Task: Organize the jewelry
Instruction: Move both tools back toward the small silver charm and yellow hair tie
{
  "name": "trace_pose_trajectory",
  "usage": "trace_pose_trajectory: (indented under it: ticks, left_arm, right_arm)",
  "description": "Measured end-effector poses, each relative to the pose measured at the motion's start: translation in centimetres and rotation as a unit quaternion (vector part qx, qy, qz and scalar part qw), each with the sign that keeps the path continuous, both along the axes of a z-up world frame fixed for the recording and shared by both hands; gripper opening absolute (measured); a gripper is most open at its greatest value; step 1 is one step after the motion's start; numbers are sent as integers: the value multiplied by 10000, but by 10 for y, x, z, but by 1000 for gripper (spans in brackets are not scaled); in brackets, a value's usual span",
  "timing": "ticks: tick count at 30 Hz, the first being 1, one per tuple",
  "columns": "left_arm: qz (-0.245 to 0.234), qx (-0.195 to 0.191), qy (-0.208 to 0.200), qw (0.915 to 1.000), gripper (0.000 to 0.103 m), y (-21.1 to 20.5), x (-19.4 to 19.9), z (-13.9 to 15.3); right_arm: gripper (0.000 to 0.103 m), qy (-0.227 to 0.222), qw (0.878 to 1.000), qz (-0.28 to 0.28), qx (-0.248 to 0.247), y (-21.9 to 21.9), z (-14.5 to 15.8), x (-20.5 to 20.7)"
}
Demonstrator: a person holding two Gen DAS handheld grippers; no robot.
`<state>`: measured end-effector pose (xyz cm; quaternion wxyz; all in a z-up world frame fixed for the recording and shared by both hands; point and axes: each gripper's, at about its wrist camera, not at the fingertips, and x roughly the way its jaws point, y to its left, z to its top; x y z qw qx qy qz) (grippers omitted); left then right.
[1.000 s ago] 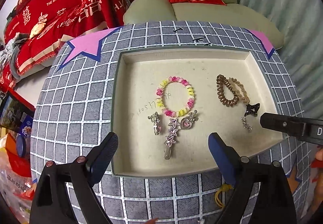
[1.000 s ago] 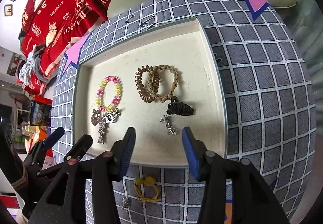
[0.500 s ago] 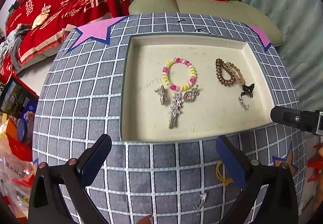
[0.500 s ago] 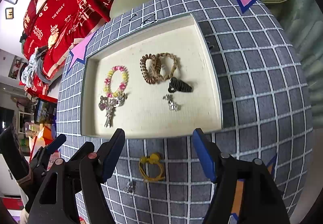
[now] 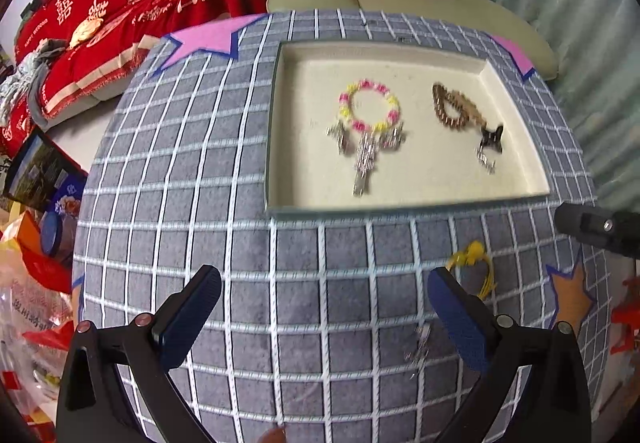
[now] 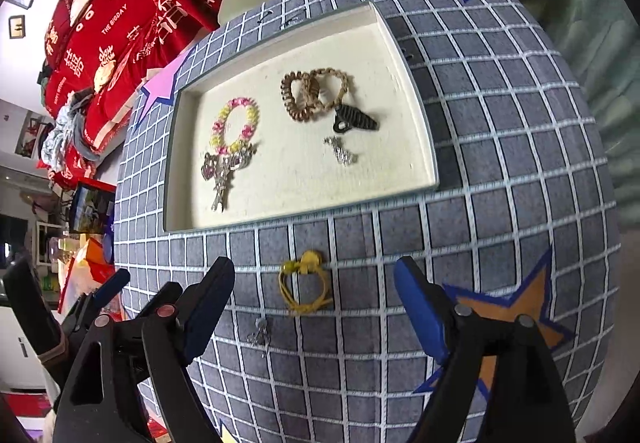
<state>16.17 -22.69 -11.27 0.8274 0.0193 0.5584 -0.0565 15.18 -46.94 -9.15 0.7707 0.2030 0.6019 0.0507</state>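
jewelry mostly sorted: bead bracelet (image 6: 236, 125) with silver clips (image 6: 224, 171) just below it sits left in the tray (image 6: 424, 147); coil ties (image 6: 314, 93), black claw clip (image 6: 354, 119) and a small silver piece (image 6: 340, 151) sit right. two strays lie outside on the grid-cloth worktop (image 6: 500, 163), near the tray's front edge: yellow tie (image 6: 304, 283) and, just in front of it, a small silver charm (image 6: 260, 335).

step in hand, by judgement: pickup of a stray. right hand-held gripper (image 6: 314, 307) hangs above the yellow tie, which falls between its fingers in the right view; jaws are opening, nothing pinched, pads clear of it. left hand-held gripper (image 5: 324, 317) is spread to its widest and empty, over bare cloth; in the left view the charm (image 5: 418, 347) is just inside its right finger and the tie (image 5: 476, 267) beyond that finger's tip.

next move likely calls for a straight drop onto the tie, closing across the thin loop at the bow knot. the tie is flat and limp, so pads need to reach the cloth. the charm is small and blurred; shape unclear.
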Motion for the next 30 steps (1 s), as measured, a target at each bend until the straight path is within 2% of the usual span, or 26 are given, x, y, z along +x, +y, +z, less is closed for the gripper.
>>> trace_pose_trajectory:
  ticks: [6,14,20,30]
  left_arm:
    - [-123,-46,340,9993,103,8,-19,-18]
    - [-345,-21,542,9979,103,0,-40,-33]
    - [-419,-80,658,9969,103,-5,-47,-41]
    - [-591,-66,745,9954,103,-24,-48,-53]
  right_arm:
    - [87,103,9999,-15,-10,3,-7,-16]
    - [87,110,9999,87,46,11,-19,-34]
    - [87,361,9986,240,-311,15,-26,-38]
    - [87,808,9949,289,-521,4,-42,-47]
